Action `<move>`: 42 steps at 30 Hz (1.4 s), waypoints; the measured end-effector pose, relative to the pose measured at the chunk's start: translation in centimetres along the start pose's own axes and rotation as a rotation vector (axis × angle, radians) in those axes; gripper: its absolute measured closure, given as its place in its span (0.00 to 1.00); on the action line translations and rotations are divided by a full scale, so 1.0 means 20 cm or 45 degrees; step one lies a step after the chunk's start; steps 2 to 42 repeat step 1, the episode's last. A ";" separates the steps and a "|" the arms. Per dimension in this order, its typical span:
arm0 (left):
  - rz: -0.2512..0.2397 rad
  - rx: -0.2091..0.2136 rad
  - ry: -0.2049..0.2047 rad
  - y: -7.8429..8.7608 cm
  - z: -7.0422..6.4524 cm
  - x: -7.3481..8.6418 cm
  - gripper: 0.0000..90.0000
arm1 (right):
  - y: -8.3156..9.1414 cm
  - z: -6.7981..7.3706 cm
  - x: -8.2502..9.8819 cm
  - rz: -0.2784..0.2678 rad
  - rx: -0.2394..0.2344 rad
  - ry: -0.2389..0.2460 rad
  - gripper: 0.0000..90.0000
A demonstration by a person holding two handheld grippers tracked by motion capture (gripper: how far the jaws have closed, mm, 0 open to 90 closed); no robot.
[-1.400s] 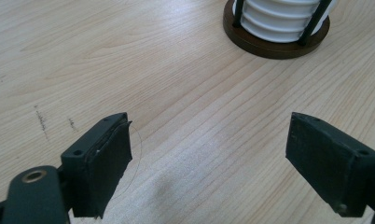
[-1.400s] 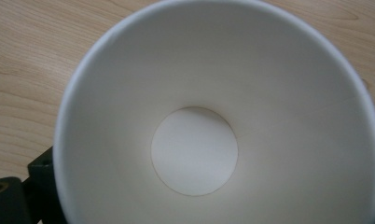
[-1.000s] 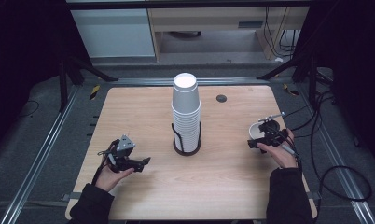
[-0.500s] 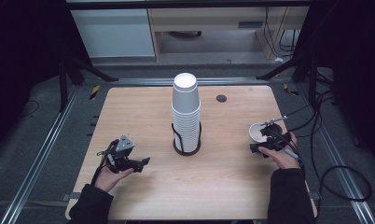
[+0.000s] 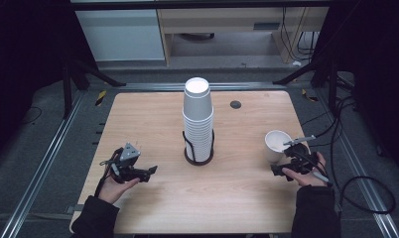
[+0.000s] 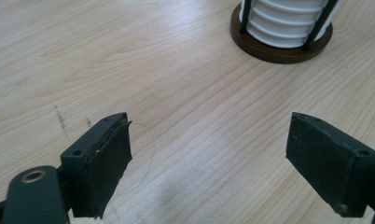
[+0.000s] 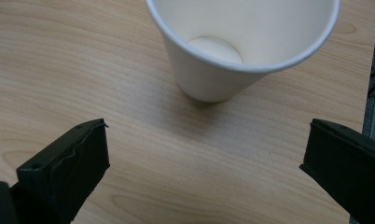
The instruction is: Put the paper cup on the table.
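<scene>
Standing upright on the right side of the table [image 5: 153, 119], the single paper cup [image 5: 277, 145] sits mouth up, near the right edge but with bare wood between its base and the rim. Right gripper [image 5: 287, 171] sits just behind it on the person's side, jaws spread wide with nothing between them; in the right gripper view the cup [image 7: 237, 51] stands beyond the jaw tips, apart from both, with a strip of clear wood between base and pads. Dark floor shows past the table edge at the far right of that view, close to the cup. Left gripper [image 5: 147, 171] rests low over the front-left part of the table, jaws released and holding nothing; in the left gripper view only wood grain lies between the pads. Cup stack [image 5: 198, 119] stands in its dark wire holder [image 5: 197, 157] at table centre, between the two grippers and well apart from each; the holder base [image 6: 281, 44] shows ahead of the left jaws, off to one side. Open wood runs between the stack and the loose cup, and across the whole front strip between the forearms. A small dark disc [image 5: 235, 104] lies near the far edge, behind and right of the stack.
</scene>
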State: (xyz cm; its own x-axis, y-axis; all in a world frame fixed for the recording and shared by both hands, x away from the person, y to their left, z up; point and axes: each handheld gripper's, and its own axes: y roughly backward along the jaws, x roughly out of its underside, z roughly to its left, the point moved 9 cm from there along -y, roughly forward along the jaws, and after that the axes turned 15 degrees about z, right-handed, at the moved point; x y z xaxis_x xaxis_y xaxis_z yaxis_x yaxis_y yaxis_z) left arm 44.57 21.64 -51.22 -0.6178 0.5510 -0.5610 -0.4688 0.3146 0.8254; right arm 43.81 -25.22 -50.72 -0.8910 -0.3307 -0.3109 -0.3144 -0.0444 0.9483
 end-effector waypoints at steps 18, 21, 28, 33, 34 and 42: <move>-0.003 -0.006 0.004 0.00 0.01 0.00 0.15 | 0.01 0.00 0.01 -0.007 0.001 0.002 0.00; -0.003 -0.006 0.004 0.00 0.01 0.00 0.15 | 0.01 0.00 0.01 -0.007 0.001 0.002 0.00; -0.003 -0.006 0.004 0.00 0.01 0.00 0.15 | 0.01 0.00 0.01 -0.007 0.001 0.002 0.00; -0.003 -0.006 0.004 0.00 0.01 0.00 0.15 | 0.01 0.00 0.01 -0.007 0.001 0.002 0.00; -0.003 -0.006 0.004 0.00 0.01 0.00 0.15 | 0.01 0.00 0.01 -0.007 0.001 0.002 0.00; -0.003 -0.006 0.004 0.00 0.01 0.00 0.15 | 0.01 0.00 0.01 -0.007 0.001 0.002 0.00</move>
